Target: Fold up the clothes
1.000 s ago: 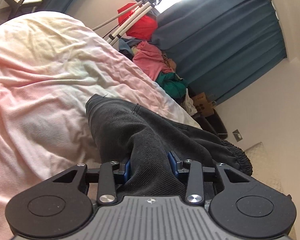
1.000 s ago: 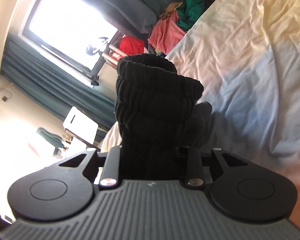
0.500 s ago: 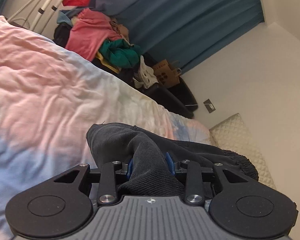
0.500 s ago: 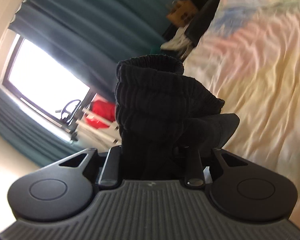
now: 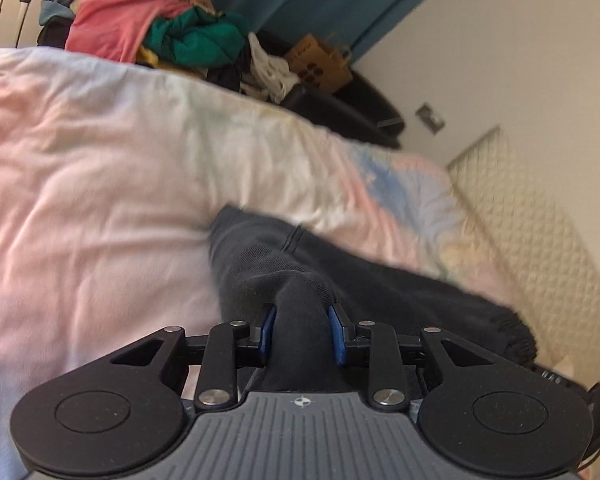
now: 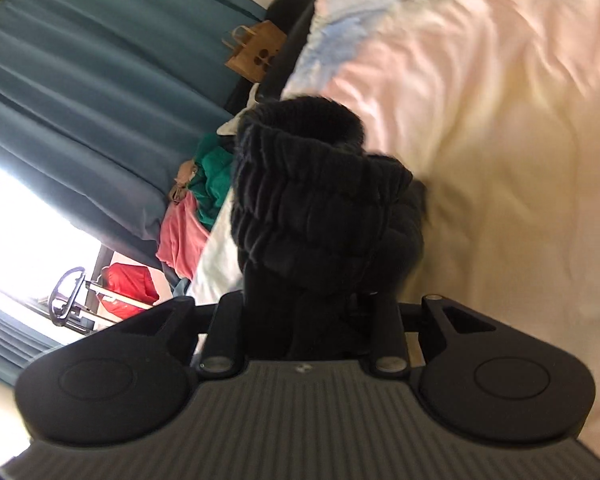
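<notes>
A pair of black pants (image 5: 340,272) lies partly on the pastel bed sheet (image 5: 100,184). My left gripper (image 5: 302,332) is shut on a bunched fold of the black pants, with the blue pads pressing the cloth from both sides. The elastic waistband trails off to the right (image 5: 516,332). In the right wrist view my right gripper (image 6: 308,312) is shut on the gathered waistband of the black pants (image 6: 316,200), which stands up in front of the camera and hides the fingertips.
A pile of clothes (image 5: 156,28) in pink, green and red lies past the bed's far edge, with a brown paper bag (image 5: 320,66) and teal curtains (image 6: 80,80) behind. A quilted cream pillow (image 5: 540,220) sits at the right. A bright window (image 6: 12,224) shows at the left.
Both grippers swung across the bed with the pants still held. The views turned from the window side toward the wall and pillow end, and the pants hang lower over the sheet.
</notes>
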